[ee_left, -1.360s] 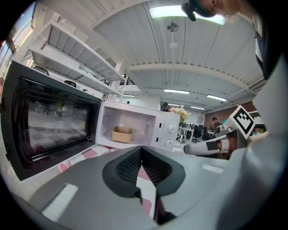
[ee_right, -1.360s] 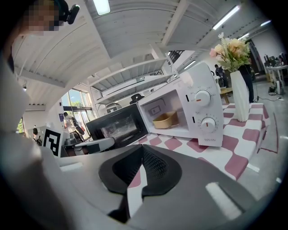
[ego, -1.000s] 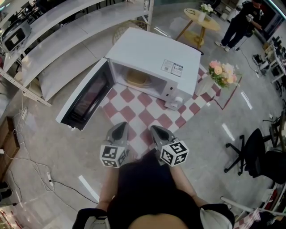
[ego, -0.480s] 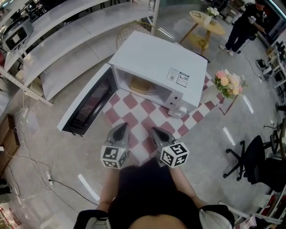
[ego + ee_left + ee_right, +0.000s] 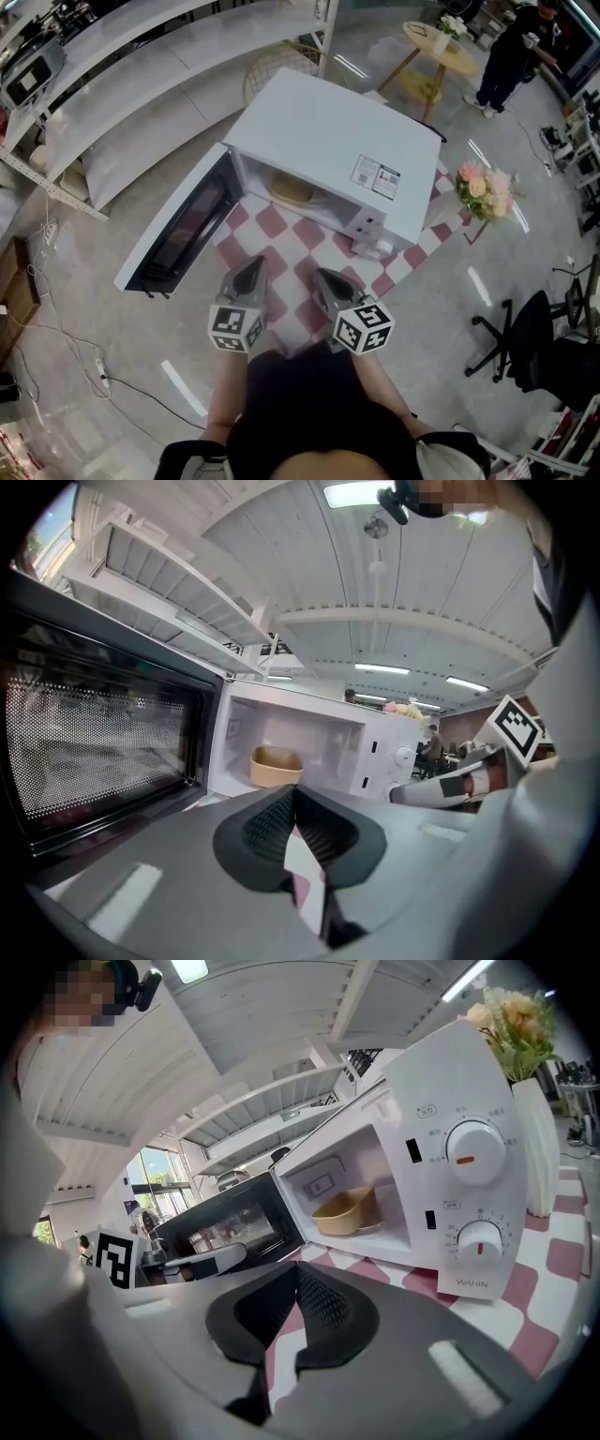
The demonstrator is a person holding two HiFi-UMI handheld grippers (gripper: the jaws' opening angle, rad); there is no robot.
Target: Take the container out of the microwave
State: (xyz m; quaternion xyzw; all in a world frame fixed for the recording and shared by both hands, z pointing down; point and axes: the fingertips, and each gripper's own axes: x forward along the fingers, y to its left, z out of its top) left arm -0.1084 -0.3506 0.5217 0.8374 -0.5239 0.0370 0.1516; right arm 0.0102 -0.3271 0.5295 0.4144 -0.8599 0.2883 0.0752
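A white microwave (image 5: 337, 141) stands on a red and white checked cloth (image 5: 281, 230) with its door (image 5: 178, 225) swung wide open to the left. Inside it sits a tan container (image 5: 292, 190), also seen in the left gripper view (image 5: 276, 767) and in the right gripper view (image 5: 345, 1211). My left gripper (image 5: 251, 272) and right gripper (image 5: 323, 278) hover side by side over the cloth, short of the microwave's opening and apart from the container. Both are shut with nothing between the jaws, as the left gripper (image 5: 293, 791) and right gripper (image 5: 298, 1269) views show.
A vase of flowers (image 5: 483, 187) stands right of the microwave, beside its control knobs (image 5: 473, 1152). Behind it are a wicker stool (image 5: 281, 61), a round yellow table (image 5: 436, 47) and a standing person (image 5: 511, 47). Long white shelves (image 5: 112, 84) run along the left, an office chair (image 5: 525, 328) at the right.
Both grippers have edged level towards the microwave's open front, staying side by side. Their jaws are shut throughout. The container has not moved.
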